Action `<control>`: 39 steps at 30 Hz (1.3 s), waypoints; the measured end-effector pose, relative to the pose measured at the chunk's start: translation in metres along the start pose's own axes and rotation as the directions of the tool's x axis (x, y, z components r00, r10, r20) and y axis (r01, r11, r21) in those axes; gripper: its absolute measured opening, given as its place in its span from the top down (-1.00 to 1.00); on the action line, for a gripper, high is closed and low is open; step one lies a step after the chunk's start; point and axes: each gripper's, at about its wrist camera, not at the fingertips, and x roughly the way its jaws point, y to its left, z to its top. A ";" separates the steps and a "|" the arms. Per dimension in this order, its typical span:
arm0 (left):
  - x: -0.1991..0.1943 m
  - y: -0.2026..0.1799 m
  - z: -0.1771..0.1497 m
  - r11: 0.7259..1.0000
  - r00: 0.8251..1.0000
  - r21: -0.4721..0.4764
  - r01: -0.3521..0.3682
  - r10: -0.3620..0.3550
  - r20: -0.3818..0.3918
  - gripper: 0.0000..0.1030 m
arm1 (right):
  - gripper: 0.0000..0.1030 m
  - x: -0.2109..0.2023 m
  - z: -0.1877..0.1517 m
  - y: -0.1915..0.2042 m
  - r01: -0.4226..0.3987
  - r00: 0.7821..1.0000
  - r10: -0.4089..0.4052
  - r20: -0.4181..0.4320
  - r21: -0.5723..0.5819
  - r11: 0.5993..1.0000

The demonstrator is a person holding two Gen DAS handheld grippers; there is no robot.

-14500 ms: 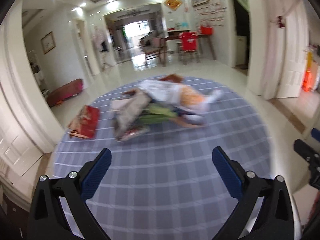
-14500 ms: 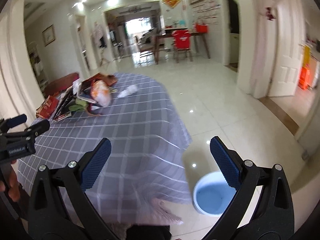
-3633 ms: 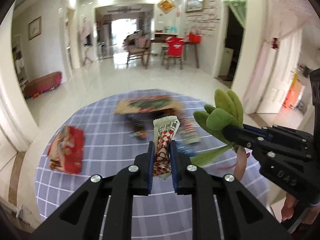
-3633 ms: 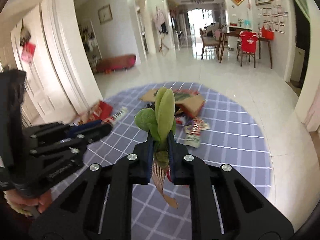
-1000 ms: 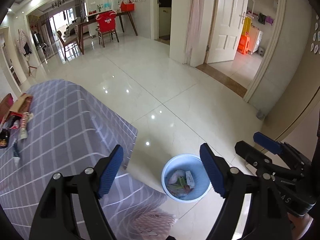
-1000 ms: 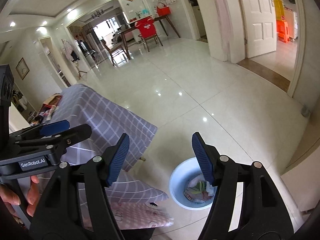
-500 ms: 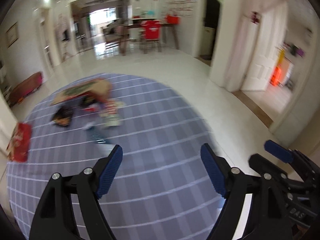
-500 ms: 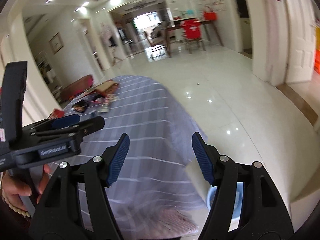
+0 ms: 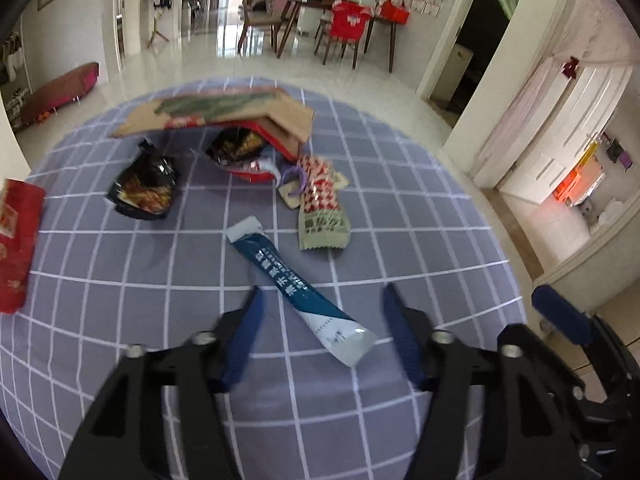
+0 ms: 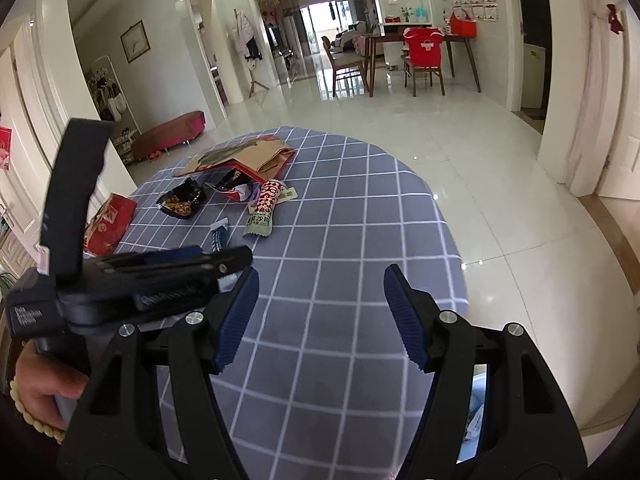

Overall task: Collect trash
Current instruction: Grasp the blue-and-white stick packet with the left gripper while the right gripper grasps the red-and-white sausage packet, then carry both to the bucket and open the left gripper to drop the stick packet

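Left gripper (image 9: 322, 326) hangs over the checked cloth (image 9: 400, 248), its jaws apart and just now narrowing, with the near end of a blue sachet (image 9: 294, 286) lying between the blue pads (image 9: 244, 334); the pads do not press it. That sachet runs from 11 o'clock, where its white torn end lies, down to 5 o'clock beside the right-hand pad.

Beyond it, at 12 o'clock, a red-and-green wrapper (image 9: 322, 206) lies flat with a small tag (image 9: 290, 194) at its upper left. At 11 o'clock sits a red foil bag (image 9: 244, 154) tucked under a flattened carton (image 9: 224, 110), and at 10 o'clock a black crumpled bag (image 9: 144, 186) lies alone. A red packet (image 9: 16, 236) lies at 9 o'clock by the cloth's edge.

Right gripper (image 10: 320, 316) is open and empty above the near part of the cloth, well short of the litter, which shows at its 11 o'clock. At its 9 o'clock a hand (image 10: 44, 392) holds the left gripper. A pale blue bin (image 10: 474, 412) shows at 5 o'clock on the tiled floor (image 10: 500, 200), mostly hidden behind the right finger.
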 end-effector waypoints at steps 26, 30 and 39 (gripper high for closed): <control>-0.047 0.064 0.013 0.999 0.989 -0.035 -0.013 0.018 0.149 0.81 | 0.70 0.118 0.045 0.058 -0.004 0.984 -0.024 -0.176 -0.156 0.988; -0.048 0.054 0.009 1.000 0.989 -0.017 -0.005 0.007 0.151 0.81 | 0.77 0.102 0.037 0.042 -0.015 0.988 -0.003 -0.156 -0.117 0.993; -0.060 0.002 -0.003 0.998 0.988 0.048 0.039 -0.045 0.150 0.81 | 0.77 0.027 0.020 0.000 -0.084 0.993 0.082 -0.079 -0.022 0.996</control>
